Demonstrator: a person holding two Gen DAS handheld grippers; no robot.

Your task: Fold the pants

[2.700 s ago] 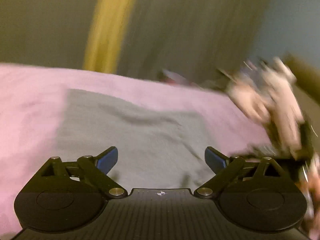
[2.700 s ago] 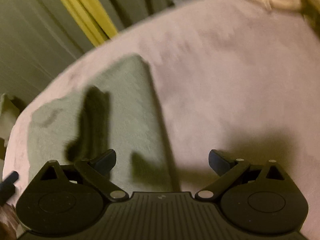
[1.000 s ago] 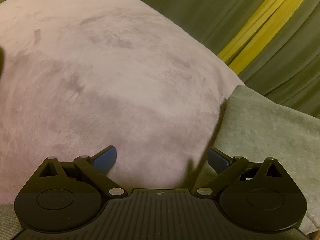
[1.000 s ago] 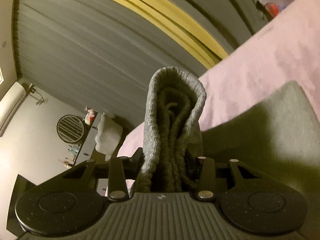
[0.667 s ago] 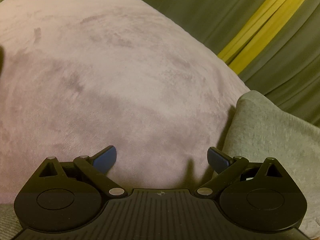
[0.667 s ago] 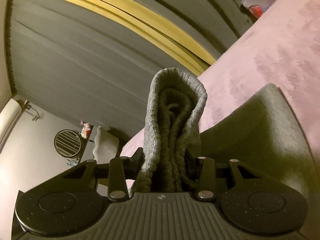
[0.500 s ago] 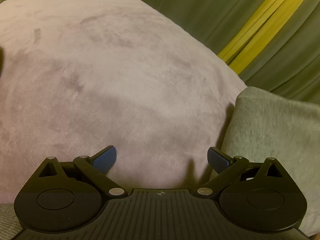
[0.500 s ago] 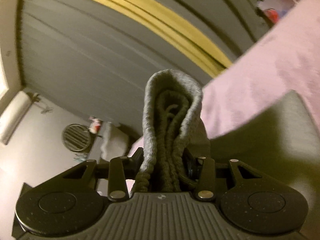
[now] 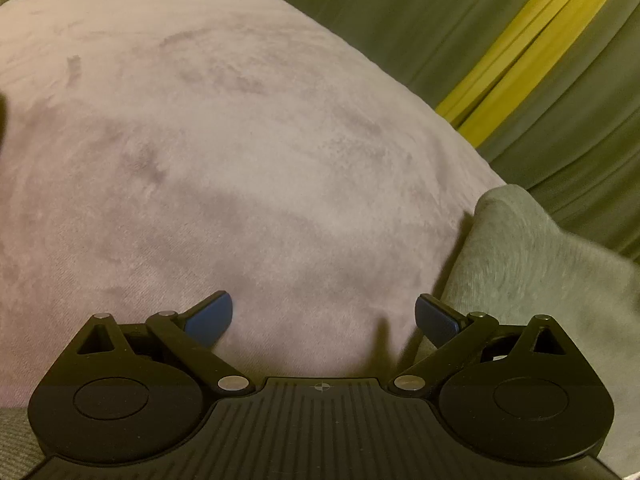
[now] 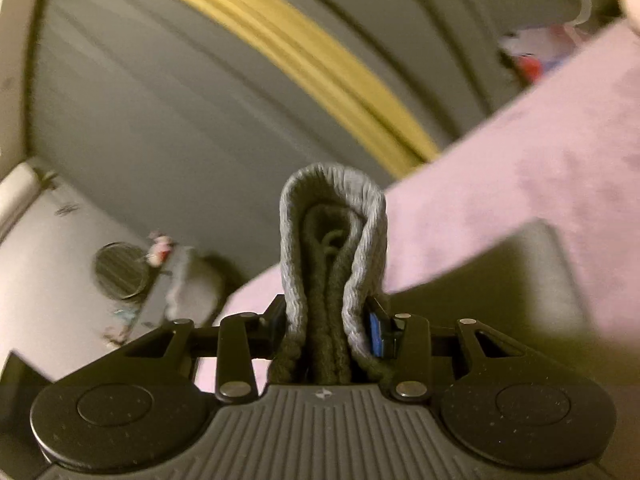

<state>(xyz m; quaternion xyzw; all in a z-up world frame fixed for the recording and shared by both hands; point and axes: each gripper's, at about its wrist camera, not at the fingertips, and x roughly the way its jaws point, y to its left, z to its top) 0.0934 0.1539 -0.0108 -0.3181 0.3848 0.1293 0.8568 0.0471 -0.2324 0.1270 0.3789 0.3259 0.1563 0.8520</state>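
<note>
The grey pants (image 9: pixel 528 276) lie folded at the right of the left wrist view, one rounded corner raised off the pink blanket (image 9: pixel 248 152). My left gripper (image 9: pixel 323 316) hangs open over bare blanket just left of that fabric, nothing between its blue pads. In the right wrist view my right gripper (image 10: pixel 331 320) is shut on a thick bunched ribbed band of the pants (image 10: pixel 332 248), which sticks up between the fingers. The rest of the pants (image 10: pixel 520 276) hangs to the right, lifted above the blanket (image 10: pixel 540 152).
Grey-green curtains with a yellow stripe (image 9: pixel 532 40) hang behind the bed. In the right wrist view a round fan (image 10: pixel 120 270) and clutter stand by the wall at the left, and small items (image 10: pixel 532 56) sit past the bed's far edge.
My right gripper, still clamped on the pants, has shifted and tilted a little; its view is blurred. In the left wrist view the pants' corner has risen and bunched. My left gripper has kept still.
</note>
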